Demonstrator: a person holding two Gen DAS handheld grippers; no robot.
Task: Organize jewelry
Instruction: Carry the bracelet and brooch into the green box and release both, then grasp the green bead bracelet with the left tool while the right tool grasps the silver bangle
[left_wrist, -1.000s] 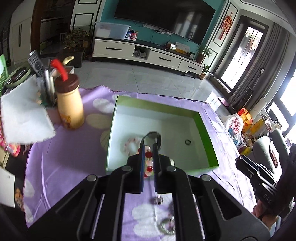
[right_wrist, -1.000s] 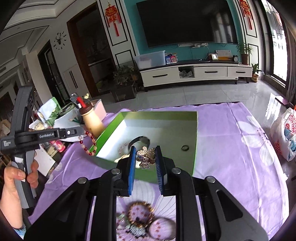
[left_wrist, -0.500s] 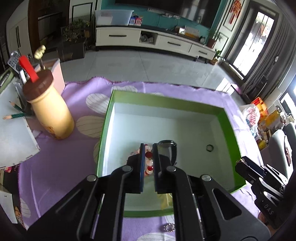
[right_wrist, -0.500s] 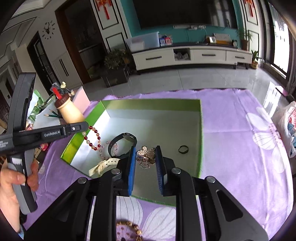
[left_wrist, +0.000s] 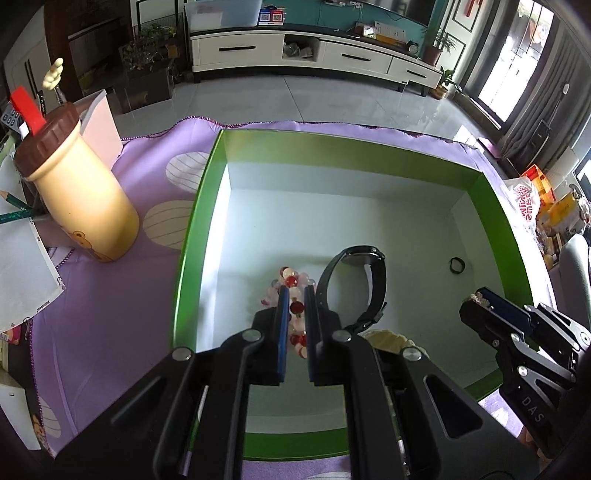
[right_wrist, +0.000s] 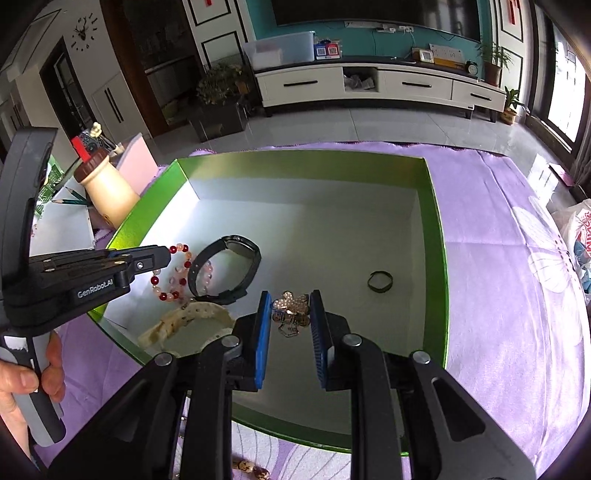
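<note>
Both grippers (left_wrist: 295, 295) (right_wrist: 288, 314) tilt down, gripping jewelry over box (right_wrist: 436, 236).

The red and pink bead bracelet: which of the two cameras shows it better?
The right wrist view: the bead bracelet hangs as an open loop from the left gripper, above the green box. In the left wrist view the bracelet is mostly hidden between that gripper's shut fingers.

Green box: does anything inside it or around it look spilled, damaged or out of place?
Nothing stands out. The green box sits flat on the purple cloth; the black watch, cream strap and small dark ring lie inside. Each claw carries jewelry over it.
</note>
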